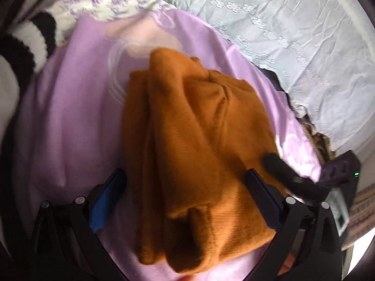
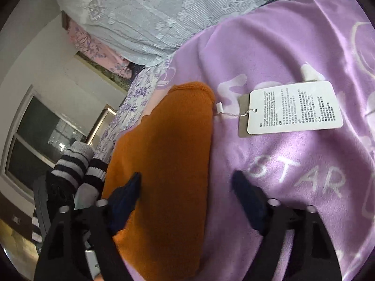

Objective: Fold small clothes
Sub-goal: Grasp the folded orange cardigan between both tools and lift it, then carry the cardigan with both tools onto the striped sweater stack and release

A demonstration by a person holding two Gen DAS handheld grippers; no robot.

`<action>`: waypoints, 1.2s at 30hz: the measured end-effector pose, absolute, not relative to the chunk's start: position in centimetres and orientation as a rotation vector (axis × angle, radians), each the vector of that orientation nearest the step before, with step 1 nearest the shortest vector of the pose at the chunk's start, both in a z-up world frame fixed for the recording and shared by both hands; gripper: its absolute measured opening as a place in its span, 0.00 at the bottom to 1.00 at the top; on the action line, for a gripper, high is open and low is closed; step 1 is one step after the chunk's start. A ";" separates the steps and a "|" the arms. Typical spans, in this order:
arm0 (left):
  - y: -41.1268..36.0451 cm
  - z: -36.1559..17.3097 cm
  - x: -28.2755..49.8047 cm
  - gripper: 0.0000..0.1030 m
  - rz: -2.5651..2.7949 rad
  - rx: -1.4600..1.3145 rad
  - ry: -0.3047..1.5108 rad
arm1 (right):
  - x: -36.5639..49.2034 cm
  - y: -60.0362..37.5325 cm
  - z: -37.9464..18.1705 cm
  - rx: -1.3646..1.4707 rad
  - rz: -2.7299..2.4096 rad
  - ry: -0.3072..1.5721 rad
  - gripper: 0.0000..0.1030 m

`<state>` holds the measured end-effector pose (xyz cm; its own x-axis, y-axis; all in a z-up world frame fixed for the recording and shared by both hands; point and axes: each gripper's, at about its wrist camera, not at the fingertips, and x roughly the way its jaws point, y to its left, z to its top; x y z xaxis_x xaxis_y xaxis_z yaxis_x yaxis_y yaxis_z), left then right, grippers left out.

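Observation:
An orange knitted garment (image 1: 187,140) lies folded in a thick bundle on a lilac blanket (image 1: 77,107). My left gripper (image 1: 187,199) is open, its fingers on either side of the bundle's near end, gripping nothing. In the right wrist view the same orange garment (image 2: 164,159) lies lengthwise with a white paper hang tag (image 2: 293,107) on a string beside it on the lilac blanket (image 2: 281,46). My right gripper (image 2: 187,187) is open over the garment's right edge, one finger above the orange cloth, the other above the blanket. The right gripper (image 1: 281,171) also shows in the left wrist view at the bundle's right edge.
Black-and-white striped knitwear (image 1: 25,46) lies at the left; it also shows in the right wrist view (image 2: 77,171). A white lace bedcover (image 1: 293,35) lies beyond the blanket. A floral cloth (image 1: 98,2) lies at the far side. A window (image 2: 39,140) is at the left.

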<state>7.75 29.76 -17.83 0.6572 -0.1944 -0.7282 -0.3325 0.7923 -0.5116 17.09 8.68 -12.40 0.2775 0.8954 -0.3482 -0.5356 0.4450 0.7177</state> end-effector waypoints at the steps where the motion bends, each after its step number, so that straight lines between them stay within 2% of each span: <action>1: 29.4 -17.6 7.7 0.94 0.052 -0.675 0.850 | 17.3 8.6 -12.4 0.544 1.068 0.821 0.55; 3: 28.4 -17.0 7.3 0.68 0.038 -0.634 0.832 | 17.3 8.4 -12.2 0.563 1.076 0.823 0.51; 5: 27.3 -16.4 7.4 0.49 0.026 -0.559 0.821 | 17.1 7.9 -12.1 0.577 1.076 0.815 0.42; 8: 26.6 -15.3 6.9 0.37 0.034 -0.501 0.781 | 16.9 7.0 -11.8 0.613 1.090 0.805 0.36; 22: 23.5 -7.2 1.9 0.34 0.087 -0.331 0.612 | 10.6 3.5 -3.8 0.563 1.176 0.610 0.34; 36: 28.9 3.7 -7.3 0.34 0.262 -0.229 0.424 | 2.8 9.5 7.0 0.476 1.355 0.479 0.34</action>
<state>-7.26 28.85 3.69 0.8786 0.2018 -0.4327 -0.2966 0.9409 -0.1633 2.79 9.54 6.95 0.1497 0.9875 -0.0503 -0.7999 0.1508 0.5808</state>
